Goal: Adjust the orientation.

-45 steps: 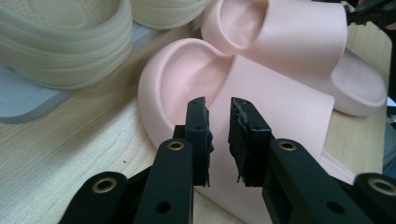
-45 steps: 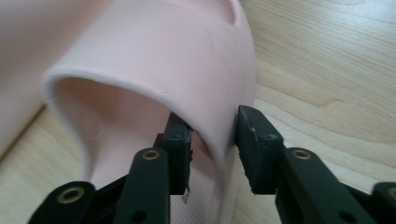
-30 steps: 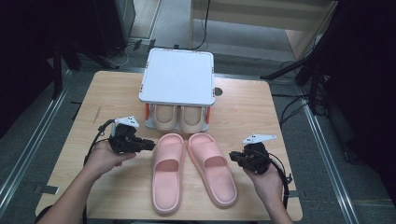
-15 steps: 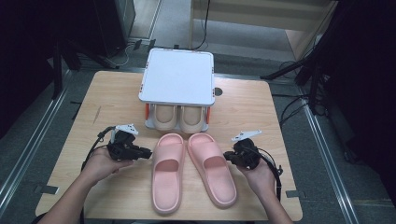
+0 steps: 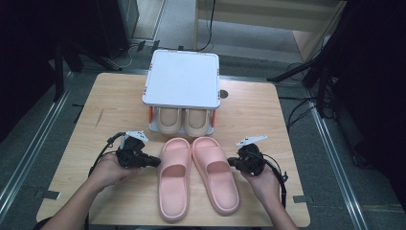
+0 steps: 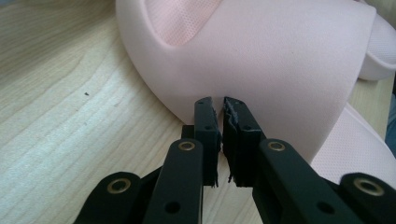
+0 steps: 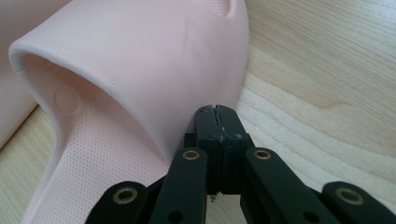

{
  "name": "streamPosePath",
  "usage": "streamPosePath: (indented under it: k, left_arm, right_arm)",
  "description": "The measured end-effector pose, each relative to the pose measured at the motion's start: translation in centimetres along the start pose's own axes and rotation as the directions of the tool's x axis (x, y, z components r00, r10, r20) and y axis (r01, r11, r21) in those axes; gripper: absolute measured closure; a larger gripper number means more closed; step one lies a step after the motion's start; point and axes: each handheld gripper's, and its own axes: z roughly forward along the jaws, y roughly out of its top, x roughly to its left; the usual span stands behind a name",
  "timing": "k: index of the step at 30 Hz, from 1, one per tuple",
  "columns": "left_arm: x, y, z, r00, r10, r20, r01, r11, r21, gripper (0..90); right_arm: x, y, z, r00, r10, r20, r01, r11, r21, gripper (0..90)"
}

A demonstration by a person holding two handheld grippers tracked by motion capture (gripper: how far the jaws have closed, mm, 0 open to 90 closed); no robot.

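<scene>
Pink slippers [image 5: 197, 178], wooden table [image 5: 110, 110] (dim room)

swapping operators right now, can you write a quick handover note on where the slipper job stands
Left gripper: shut, tips at the outer side of the left pink slipper.
Right gripper: shut, tips at the outer side of the right pink slipper.
Both pink slippers lie side by side on the table, in front of the shoe rack, which already holds a beige pair.
Done: grippers brought up to the slippers. Left: probably moving them; neither is lifted.
</scene>
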Motion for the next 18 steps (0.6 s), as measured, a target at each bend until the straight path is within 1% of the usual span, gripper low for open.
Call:
streamPosePath:
  k: [2,3,4,6,7,10,11,13,14,16,17,18]
  left_arm:
    - [-0.2,0.0,0.1,0.9997,0.004,0.026,-0.004,0.9999,0.013,84.0]
    - [-0.5,0.0,0.3,0.999,0.019,0.04,-0.02,0.9997,0.017,84.1]
    - [-0.8,0.1,0.4,0.9984,0.037,0.043,-0.038,0.9989,0.026,84.0]
    - [-1.3,0.2,0.5,0.9969,0.076,0.02,-0.077,0.9967,0.028,83.9]
    - [-1.4,0.2,0.5,0.9969,0.077,0.015,-0.077,0.9967,0.025,83.8]
    - [-1.2,0.3,0.8,0.9979,0.039,0.051,-0.04,0.9989,0.024,83.8]
    - [-1.3,0.2,0.9,0.9977,0.04,0.055,-0.042,0.9987,0.028,83.9]
    - [-1.1,0.1,0.9,0.9973,0.035,0.064,-0.037,0.9989,0.03,83.7]
    - [-1.0,0.1,0.9,0.9972,0.029,0.069,-0.031,0.999,0.033,83.5]
    - [-0.9,0.3,0.8,0.9973,0.036,0.064,-0.039,0.9983,0.044,80.5]
    - [-0.9,0.3,0.7,0.9978,0.039,0.054,-0.041,0.998,0.047,78.5]
    - [-0.8,0.4,0.7,0.9978,0.034,0.058,-0.036,0.9982,0.049,77.1]
  right_arm:
    - [0.1,0.0,0.0,1.0,0.002,-0.002,-0.002,1.0,-0.003,89.8]
    - [0.1,-0.1,0.0,1.0,0.003,-0.008,-0.003,1.0,-0.006,89.8]
    - [0.0,-0.1,0.0,0.9998,0.012,-0.015,-0.012,1.0,-0.006,89.8]
    - [0.0,-0.1,0.0,0.9994,0.017,-0.029,-0.017,1.0,-0.009,89.8]
    - [0.0,-0.2,0.0,0.9992,0.023,-0.033,-0.023,1.0,-0.007,89.8]
    - [0.0,-0.3,0.0,0.9969,0.048,-0.062,-0.049,0.999,-0.015,89.8]
    - [-0.1,-0.3,0.1,0.9967,0.047,-0.067,-0.048,0.999,-0.018,90.0]
    - [0.1,-0.4,0.4,0.9972,0.057,-0.048,-0.057,0.998,-0.016,90.0]
    - [0.0,-0.4,0.3,0.9968,0.062,-0.051,-0.062,0.998,-0.015,89.9]
    - [-0.1,-0.4,0.4,0.9961,0.075,-0.047,-0.075,0.997,-0.013,86.9]
    - [-0.2,-0.4,0.3,0.9962,0.076,-0.043,-0.076,0.997,-0.013,85.4]
    - [-0.2,-0.4,0.3,0.996,0.079,-0.04,-0.08,0.997,-0.009,84.7]
